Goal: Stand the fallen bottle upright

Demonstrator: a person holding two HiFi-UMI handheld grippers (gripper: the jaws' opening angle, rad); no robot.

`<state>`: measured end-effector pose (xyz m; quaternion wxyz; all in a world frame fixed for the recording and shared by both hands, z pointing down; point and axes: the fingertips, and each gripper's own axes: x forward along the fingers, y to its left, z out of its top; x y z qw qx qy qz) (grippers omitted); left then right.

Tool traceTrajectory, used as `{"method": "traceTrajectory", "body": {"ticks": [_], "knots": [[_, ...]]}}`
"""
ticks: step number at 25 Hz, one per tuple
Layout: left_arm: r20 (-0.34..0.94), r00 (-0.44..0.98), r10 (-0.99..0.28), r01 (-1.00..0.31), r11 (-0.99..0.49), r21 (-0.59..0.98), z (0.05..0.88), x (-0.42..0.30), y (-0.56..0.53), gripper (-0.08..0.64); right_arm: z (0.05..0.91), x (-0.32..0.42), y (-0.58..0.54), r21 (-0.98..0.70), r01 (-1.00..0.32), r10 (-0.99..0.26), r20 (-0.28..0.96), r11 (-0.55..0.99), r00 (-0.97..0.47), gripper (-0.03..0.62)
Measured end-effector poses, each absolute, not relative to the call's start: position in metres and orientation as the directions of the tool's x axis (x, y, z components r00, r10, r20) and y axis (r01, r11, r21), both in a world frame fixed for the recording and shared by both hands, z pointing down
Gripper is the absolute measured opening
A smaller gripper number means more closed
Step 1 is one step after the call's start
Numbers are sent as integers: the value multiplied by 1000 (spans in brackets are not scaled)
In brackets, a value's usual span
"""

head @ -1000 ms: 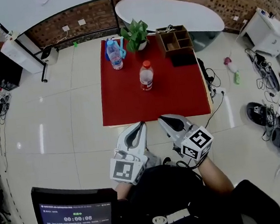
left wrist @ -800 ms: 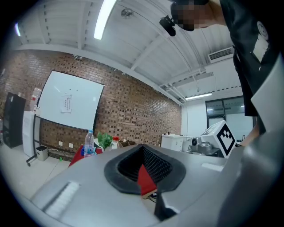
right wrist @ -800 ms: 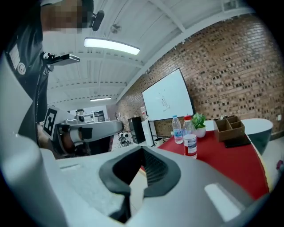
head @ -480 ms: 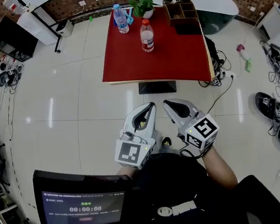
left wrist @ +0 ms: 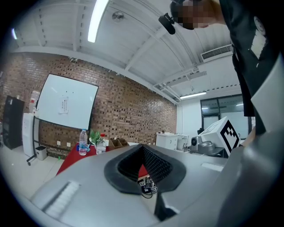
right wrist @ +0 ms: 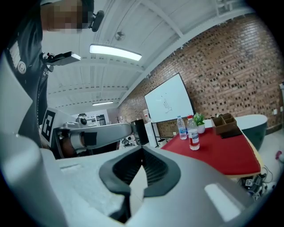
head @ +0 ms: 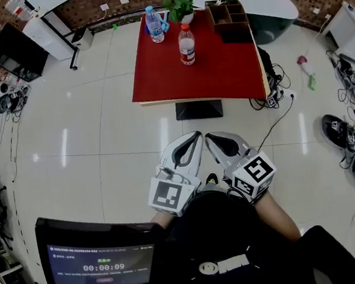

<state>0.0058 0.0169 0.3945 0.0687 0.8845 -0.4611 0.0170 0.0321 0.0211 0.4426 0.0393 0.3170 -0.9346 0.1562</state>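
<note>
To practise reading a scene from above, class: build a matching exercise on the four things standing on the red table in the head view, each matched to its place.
Things:
1 red-capped bottle
2 blue-capped bottle
3 potted plant
4 wooden box

Places on the table:
A far right corner
B far left corner
C far edge, between 2 and 4
D nearest the person

Pairs: 1-D; 2-B; 3-C; 4-A

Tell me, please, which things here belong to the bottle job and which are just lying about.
Job: red-capped bottle, already upright; red table; left gripper and right gripper, both shut, empty.
Lying about: blue-capped bottle; plant; wooden box; screen.
</note>
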Motion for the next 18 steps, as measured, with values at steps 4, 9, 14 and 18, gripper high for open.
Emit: {"method": "traceTrajectory", "body": {"ticks": [4,9,14,18], "knots": [[87,565,-821,-824,-554,121,394,-6,17,5,438,20,21,-250,-616,-594,165,747,-787,3],[64,562,-825,-825,-553,116,389,-7,17,5,432,20,21,-224,-624,-603,163,748,-781,3],[54,581,-812,-812,-573,115,388,-11,22,5,430,15,24,-228,-635,-616,159,738,-772,3],[56,602,-797,-797,-594,107,390,-7,23,5,429,17,25,-228,-635,-616,156,738,-772,3]]}}
